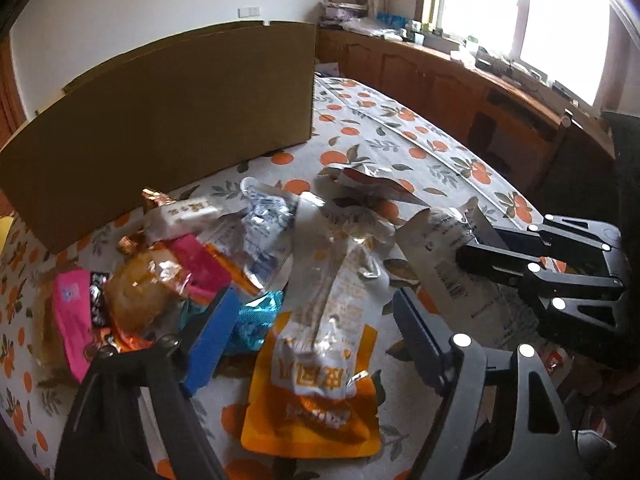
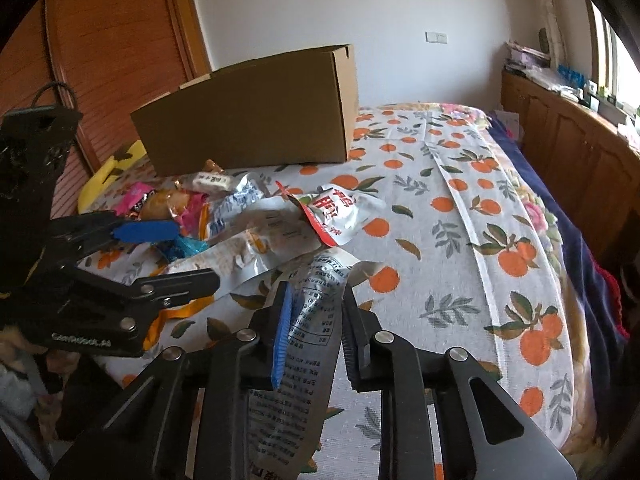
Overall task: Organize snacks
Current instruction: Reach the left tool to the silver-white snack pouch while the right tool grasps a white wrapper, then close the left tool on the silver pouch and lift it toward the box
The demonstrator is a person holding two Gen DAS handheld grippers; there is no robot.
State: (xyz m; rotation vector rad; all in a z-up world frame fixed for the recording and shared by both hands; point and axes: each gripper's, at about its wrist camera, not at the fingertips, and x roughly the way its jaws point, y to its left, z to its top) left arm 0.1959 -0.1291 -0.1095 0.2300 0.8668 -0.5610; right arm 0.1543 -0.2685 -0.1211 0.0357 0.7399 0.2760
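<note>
A pile of snack packets [image 1: 224, 264] lies on a bed with an orange-print sheet, in front of a brown cardboard box [image 1: 168, 128]. My left gripper [image 1: 316, 328] is open above an orange and white pouch [image 1: 320, 380], not touching it. My right gripper [image 2: 316, 320] straddles a silver packet with printed text [image 2: 304, 360]; the jaws stand a little apart beside it. In the left wrist view the right gripper [image 1: 496, 252] sits on that silver packet [image 1: 448, 248]. A red and white pouch [image 2: 336, 212] lies just ahead. The box [image 2: 256, 120] stands behind the pile.
A wooden cabinet run [image 1: 460, 88] with clutter under a bright window lines the right side. A wooden wardrobe door [image 2: 112, 52] stands at the left. A yellow item [image 2: 108, 172] lies beside the box. The sheet [image 2: 460, 220] stretches to the right, with a dark blanket [image 2: 580, 240] at its edge.
</note>
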